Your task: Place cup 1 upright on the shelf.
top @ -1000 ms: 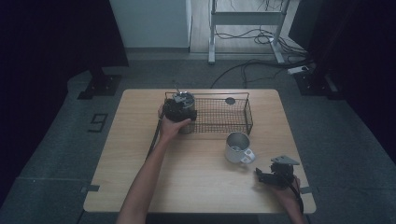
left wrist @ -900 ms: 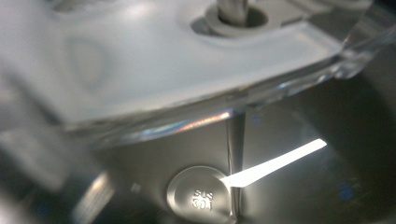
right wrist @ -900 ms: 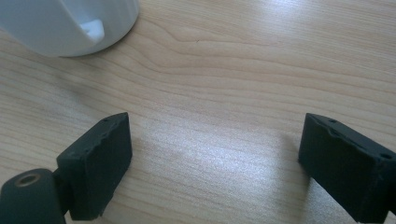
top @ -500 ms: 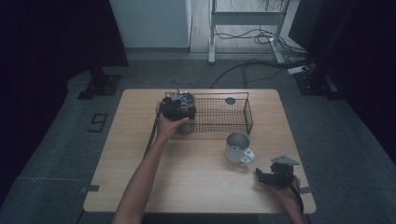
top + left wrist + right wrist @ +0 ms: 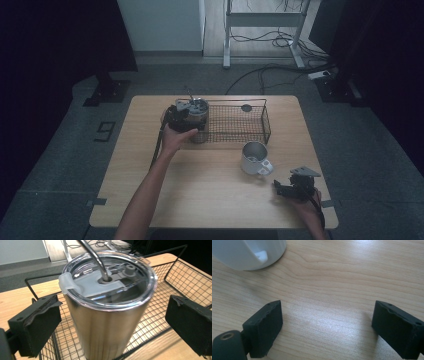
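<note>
OK, we're seeing the left gripper (image 5: 110, 322) standing wide, jaws having just been opening, pads clear of the steel tumbler (image 5: 107, 322). The tumbler is sitting upright between those jaws, inside the wire basket (image 5: 175, 277) at its end nearest the gripper, clear lid on, metal straw (image 5: 96, 257) poking through. The right gripper (image 5: 327, 325) is resting over bare table (image 5: 337, 277), jaws parted, nothing between them. The white mug (image 5: 247, 252) is sitting just ahead of its left jaw.
</note>
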The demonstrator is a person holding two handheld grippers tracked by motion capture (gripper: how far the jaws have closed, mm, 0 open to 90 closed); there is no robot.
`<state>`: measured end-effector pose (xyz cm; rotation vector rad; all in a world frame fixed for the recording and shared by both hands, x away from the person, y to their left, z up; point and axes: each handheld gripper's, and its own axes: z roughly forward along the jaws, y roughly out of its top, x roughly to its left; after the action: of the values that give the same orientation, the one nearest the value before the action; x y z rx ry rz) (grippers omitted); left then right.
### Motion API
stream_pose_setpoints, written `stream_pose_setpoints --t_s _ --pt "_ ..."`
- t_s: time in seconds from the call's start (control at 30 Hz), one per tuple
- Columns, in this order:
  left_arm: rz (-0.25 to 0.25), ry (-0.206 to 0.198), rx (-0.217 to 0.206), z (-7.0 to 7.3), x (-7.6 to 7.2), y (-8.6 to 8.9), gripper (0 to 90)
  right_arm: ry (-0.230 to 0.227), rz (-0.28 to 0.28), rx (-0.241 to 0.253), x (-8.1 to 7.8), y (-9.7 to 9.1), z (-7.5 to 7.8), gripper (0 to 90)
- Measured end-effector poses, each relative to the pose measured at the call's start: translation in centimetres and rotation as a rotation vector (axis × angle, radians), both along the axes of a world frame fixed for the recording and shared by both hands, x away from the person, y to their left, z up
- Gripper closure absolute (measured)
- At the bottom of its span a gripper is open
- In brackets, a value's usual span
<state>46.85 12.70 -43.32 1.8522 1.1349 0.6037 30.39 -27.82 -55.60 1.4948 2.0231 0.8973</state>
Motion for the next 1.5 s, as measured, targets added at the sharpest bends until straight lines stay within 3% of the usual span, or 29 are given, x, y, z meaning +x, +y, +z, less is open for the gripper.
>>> stream_pose_setpoints --t_s 0.5,0.77,1.27,1.5 --pt "-0.011 0.005 -0.019 -0.4 -3.9 1.9 2.0 -0.002 0.000 -0.001 0.6 0.0 0.0 9.4" --pt "-0.042 -0.010 -0.023 -0.7 -5.9 2.1 3.6 0.000 -0.004 0.001 0.6 0.1 0.0 9.6" --pt "-0.079 0.005 -0.029 -2.6 -10.0 2.9 4.9 -0.002 -0.002 0.002 0.4 0.1 0.0 11.2" --pt "-0.102 0.024 -0.046 -3.4 -12.3 4.3 5.0 -0.002 -0.004 0.002 0.4 0.1 0.0 11.5"
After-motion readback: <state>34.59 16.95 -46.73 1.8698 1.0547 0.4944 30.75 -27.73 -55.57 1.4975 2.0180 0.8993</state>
